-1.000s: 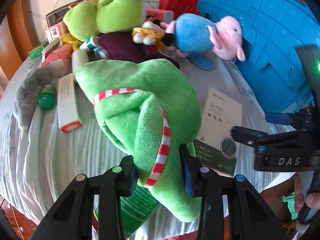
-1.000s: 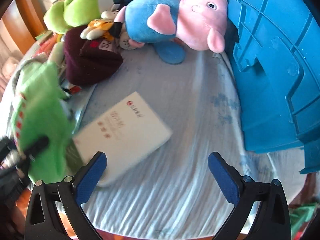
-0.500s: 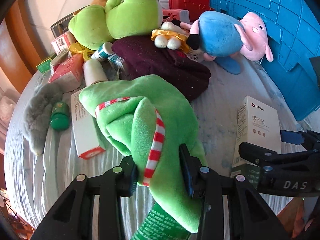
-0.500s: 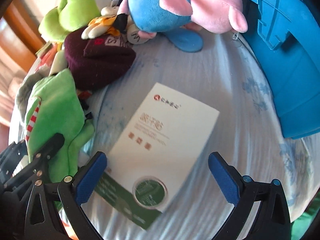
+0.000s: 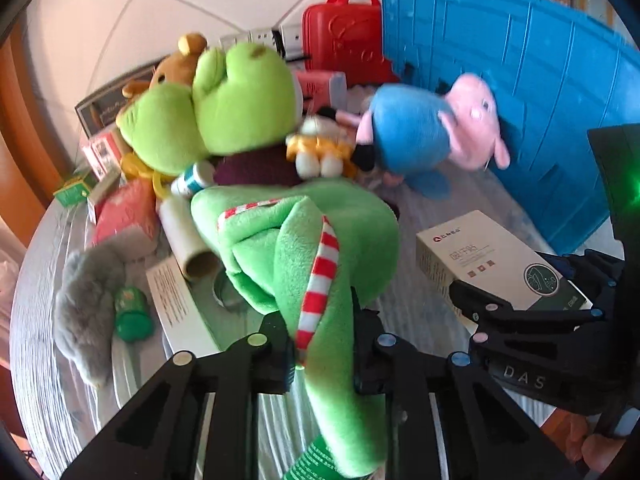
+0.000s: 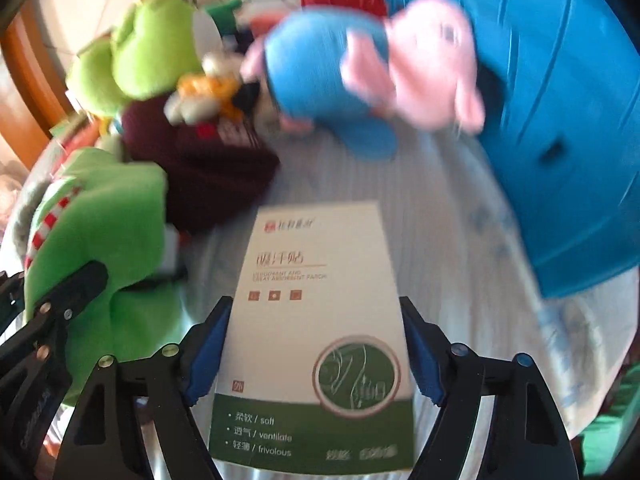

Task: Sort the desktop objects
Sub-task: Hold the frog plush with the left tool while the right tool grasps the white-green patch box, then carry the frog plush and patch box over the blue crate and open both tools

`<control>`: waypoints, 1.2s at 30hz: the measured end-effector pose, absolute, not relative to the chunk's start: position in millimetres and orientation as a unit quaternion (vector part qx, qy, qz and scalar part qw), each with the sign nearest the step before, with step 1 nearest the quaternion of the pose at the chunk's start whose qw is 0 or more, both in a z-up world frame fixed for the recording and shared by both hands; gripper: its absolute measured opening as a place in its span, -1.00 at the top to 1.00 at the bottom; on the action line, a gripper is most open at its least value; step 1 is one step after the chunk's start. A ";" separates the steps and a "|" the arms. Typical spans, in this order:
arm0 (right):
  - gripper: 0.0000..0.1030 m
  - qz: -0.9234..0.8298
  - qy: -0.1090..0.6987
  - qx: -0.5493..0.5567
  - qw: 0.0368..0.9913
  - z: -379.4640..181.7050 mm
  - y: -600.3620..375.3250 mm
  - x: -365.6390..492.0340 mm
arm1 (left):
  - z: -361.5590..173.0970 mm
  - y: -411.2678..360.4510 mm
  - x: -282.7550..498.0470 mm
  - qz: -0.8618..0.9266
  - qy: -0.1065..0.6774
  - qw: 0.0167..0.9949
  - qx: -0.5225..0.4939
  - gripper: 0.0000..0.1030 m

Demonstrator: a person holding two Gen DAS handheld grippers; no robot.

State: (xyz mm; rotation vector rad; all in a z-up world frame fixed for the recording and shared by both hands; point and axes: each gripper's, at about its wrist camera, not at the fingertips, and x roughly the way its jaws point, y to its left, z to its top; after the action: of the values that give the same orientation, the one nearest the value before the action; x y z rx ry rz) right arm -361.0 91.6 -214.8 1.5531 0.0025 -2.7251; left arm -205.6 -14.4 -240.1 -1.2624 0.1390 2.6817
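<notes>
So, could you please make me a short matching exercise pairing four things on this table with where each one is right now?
Things:
1. green plush
2. white and green box
3. pink and blue pig plush
4. small green bottle

Places:
A. against the blue bin
B. beside the grey furry thing
C. clamped in the left gripper
D. between the closing jaws of the right gripper

Pairs: 1-C, 2-D, 3-A, 4-B

A white tiled wall (image 5: 160, 12) with sockets (image 5: 260, 36) stands behind the sunlit, cloth-covered table (image 5: 52, 360).
</notes>
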 end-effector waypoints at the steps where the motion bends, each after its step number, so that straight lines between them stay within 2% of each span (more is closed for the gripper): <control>1: -0.53 -0.874 0.007 0.486 0.002 -206.8 87.5 -362.0 | -233.5 -16.2 -206.6 0.904 0.048 0.088 -0.416 0.65; 12: -0.53 -0.922 0.025 0.385 0.006 -103.4 75.7 -350.8 | -157.6 -24.1 -211.6 0.936 0.045 0.093 -0.337 0.67; 20: -0.53 -0.956 0.023 0.291 -0.014 -25.9 104.6 -338.0 | -87.8 11.7 -208.9 0.958 0.043 0.102 -0.264 0.67; 30: -0.53 -0.984 0.030 0.170 -0.051 65.1 226.9 -315.3 | 2.5 158.8 -211.0 0.978 0.041 0.129 -0.158 0.67; 36: -0.53 -0.984 0.030 0.146 -0.098 89.3 333.1 -315.4 | 25.6 264.0 -220.4 0.975 0.042 0.157 -0.151 0.67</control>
State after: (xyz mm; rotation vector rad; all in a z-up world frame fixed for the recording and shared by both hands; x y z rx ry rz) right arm -315.4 333.1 89.3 0.4900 0.1016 -3.3002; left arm -220.4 264.0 25.6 -0.4333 0.1204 2.7908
